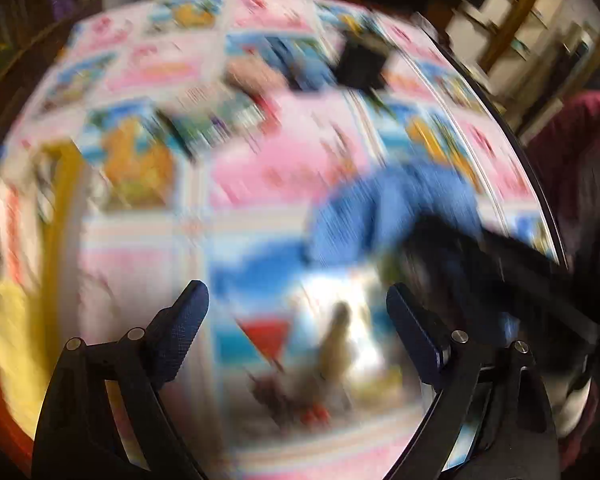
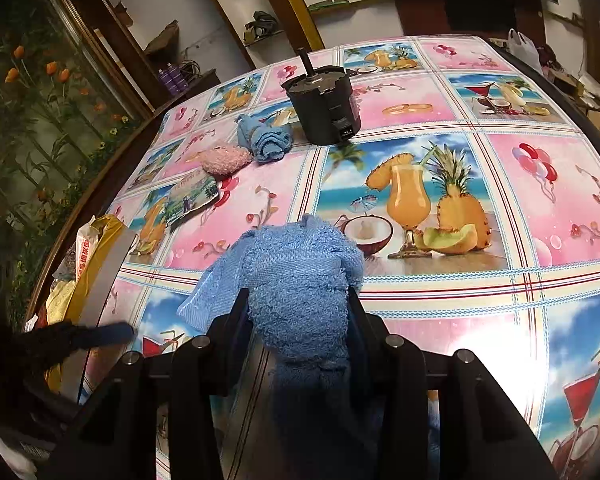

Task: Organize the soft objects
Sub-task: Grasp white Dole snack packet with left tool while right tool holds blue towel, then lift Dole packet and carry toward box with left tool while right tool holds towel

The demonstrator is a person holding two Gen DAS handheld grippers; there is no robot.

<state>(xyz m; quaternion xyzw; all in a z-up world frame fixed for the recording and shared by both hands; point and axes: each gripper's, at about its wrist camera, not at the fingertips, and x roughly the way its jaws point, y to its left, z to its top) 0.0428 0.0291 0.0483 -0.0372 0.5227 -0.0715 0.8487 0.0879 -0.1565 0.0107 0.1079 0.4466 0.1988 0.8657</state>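
My right gripper (image 2: pixel 298 296) is shut on a blue terry towel (image 2: pixel 300 272) and holds it bunched between the fingers over the near part of the round table (image 2: pixel 480 280). The same towel shows blurred in the left wrist view (image 1: pixel 384 216). A second blue towel (image 2: pixel 265 138) lies crumpled at the far left of the table, next to a pink fluffy cloth (image 2: pixel 225 160). My left gripper (image 1: pixel 298 300) is open and empty above the table; its view is heavily motion-blurred. One of its blue fingertips (image 2: pixel 108 332) shows at the left in the right wrist view.
A black round appliance (image 2: pixel 324 104) stands at the back of the table. A printed flat packet (image 2: pixel 192 196) lies left of centre. Yellow and white bags (image 2: pixel 88 256) sit at the table's left edge. Shelves and a flowered wall lie beyond.
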